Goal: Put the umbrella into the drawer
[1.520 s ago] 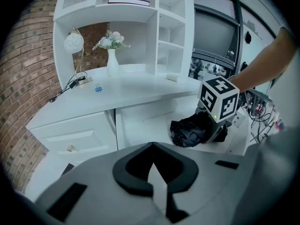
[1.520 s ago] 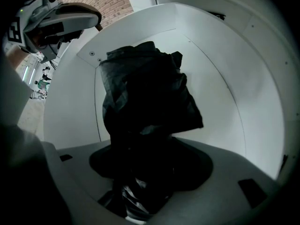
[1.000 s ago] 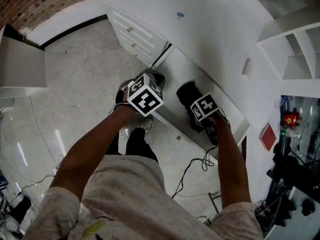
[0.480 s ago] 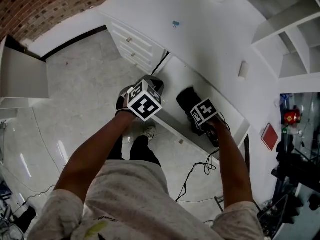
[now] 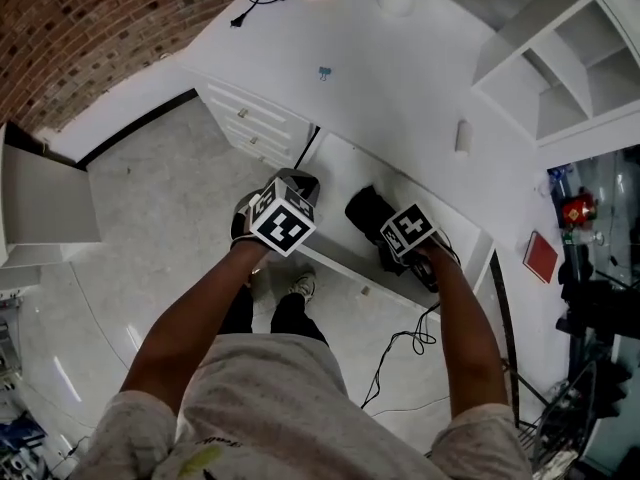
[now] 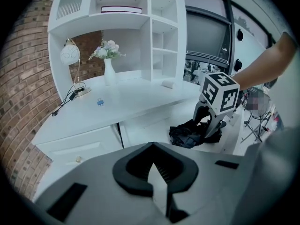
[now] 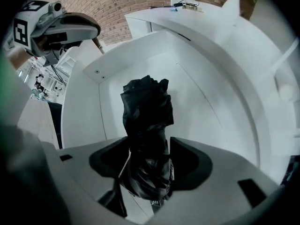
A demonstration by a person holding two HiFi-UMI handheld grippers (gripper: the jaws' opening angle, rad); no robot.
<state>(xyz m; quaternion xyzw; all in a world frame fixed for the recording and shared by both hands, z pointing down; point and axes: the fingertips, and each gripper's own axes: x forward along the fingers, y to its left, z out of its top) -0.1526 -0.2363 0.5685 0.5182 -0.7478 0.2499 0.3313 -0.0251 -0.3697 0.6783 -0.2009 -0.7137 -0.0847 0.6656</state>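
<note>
Umbrella in the open drawer, not yet released.
The right gripper [image 7: 147, 170] is clamped on the folded black umbrella [image 7: 146, 111], which lies within the open drawer [image 7: 211, 111] at frame centre. The left gripper [image 6: 154, 172], jaws together and empty, hovers at upper left. Release is judged outstanding.

Two handheld grippers are being counted: the left gripper [image 6: 154, 175] and the right gripper [image 7: 149, 170]. One black folded umbrella [image 7: 146, 111] and one open drawer [image 7: 197, 107] are being seen. On one white desk [image 6: 136, 97], four items are being shown: one lamp [image 6: 69, 54], one vase of flowers [image 6: 108, 74], one blue binder clip [image 6: 100, 102] and one small white block [image 6: 167, 84]. One book [image 6: 121, 9] is being displayed on one white shelf unit [image 6: 150, 32].
</note>
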